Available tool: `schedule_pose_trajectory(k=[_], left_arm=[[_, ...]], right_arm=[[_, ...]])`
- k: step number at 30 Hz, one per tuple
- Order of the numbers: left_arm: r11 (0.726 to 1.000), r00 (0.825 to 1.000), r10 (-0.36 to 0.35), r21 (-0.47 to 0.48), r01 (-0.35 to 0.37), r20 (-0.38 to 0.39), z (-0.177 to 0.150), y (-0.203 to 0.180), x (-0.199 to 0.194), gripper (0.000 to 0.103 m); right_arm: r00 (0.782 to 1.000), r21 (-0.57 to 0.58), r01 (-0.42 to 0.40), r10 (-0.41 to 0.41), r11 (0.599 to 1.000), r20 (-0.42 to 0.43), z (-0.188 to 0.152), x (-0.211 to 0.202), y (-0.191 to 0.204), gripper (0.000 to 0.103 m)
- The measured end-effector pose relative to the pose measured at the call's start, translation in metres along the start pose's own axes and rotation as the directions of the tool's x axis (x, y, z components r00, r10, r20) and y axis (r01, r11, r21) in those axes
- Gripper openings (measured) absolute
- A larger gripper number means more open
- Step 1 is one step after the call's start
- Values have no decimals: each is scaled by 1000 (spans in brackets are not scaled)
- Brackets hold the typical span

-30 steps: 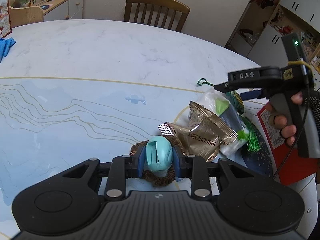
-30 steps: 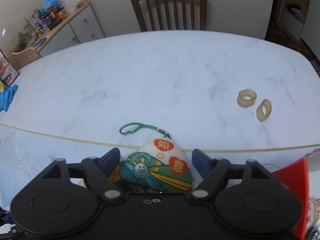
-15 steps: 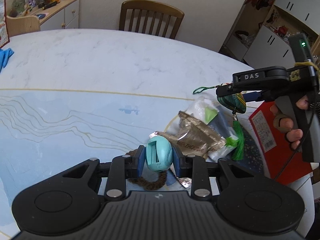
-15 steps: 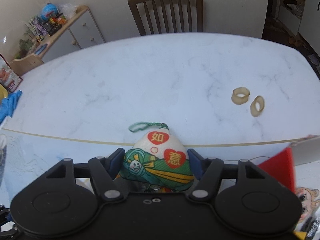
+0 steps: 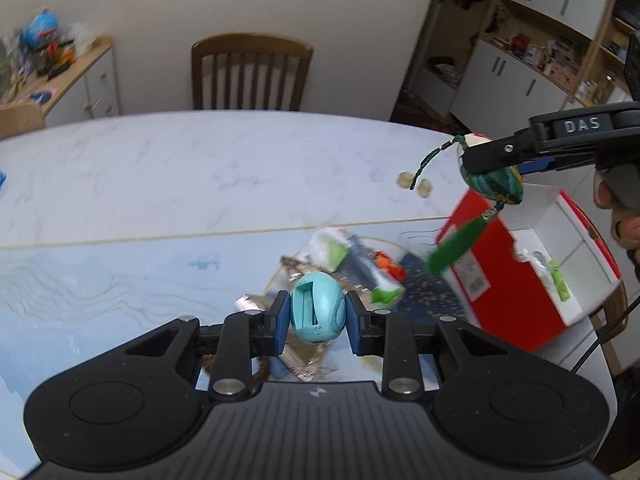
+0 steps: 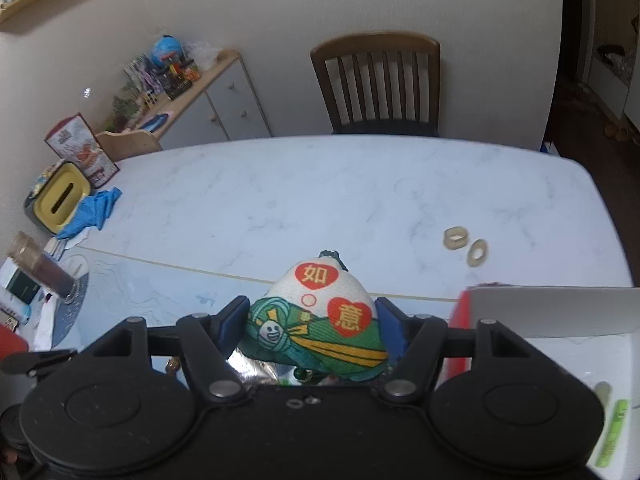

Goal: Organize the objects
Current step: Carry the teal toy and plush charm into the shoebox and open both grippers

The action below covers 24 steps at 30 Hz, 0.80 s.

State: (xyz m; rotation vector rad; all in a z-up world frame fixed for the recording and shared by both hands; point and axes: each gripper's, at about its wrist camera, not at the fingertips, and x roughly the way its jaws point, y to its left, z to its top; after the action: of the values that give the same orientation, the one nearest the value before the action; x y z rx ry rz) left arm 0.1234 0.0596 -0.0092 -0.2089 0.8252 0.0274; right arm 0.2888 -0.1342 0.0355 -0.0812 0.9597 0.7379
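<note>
My left gripper is shut on a turquoise egg-shaped toy and holds it above a pile of snack packets on the table. My right gripper is shut on a green and white fabric charm with red hearts. In the left wrist view that charm hangs in the air with its green tassel over the near edge of an open red box. The box shows at the right of the right wrist view.
Two beige tape rings lie on the white marble table. A chair stands at the far side. A yellow tissue box, a blue cloth and a glass jar sit at the left.
Both grippers have risen from the table with their objects. The right gripper closed on the charm, lifted it out of the pile and carried it right, over the red box.
</note>
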Motion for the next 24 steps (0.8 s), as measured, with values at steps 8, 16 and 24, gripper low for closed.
schedule_pose_trajectory(k=[8, 16, 24], left_arm=[[994, 1000, -8, 112, 5, 22, 16, -55, -11, 28], [978, 999, -43, 207, 37, 25, 29, -125, 0, 28], [960, 998, -69, 273, 65, 5, 37, -192, 29, 28]], right_arm=[[998, -47, 19, -17, 999, 55, -10, -59, -28, 67], [994, -45, 72, -68, 996, 88, -25, -100, -77, 67], [990, -11, 111, -109, 994, 93, -43, -117, -133, 67]])
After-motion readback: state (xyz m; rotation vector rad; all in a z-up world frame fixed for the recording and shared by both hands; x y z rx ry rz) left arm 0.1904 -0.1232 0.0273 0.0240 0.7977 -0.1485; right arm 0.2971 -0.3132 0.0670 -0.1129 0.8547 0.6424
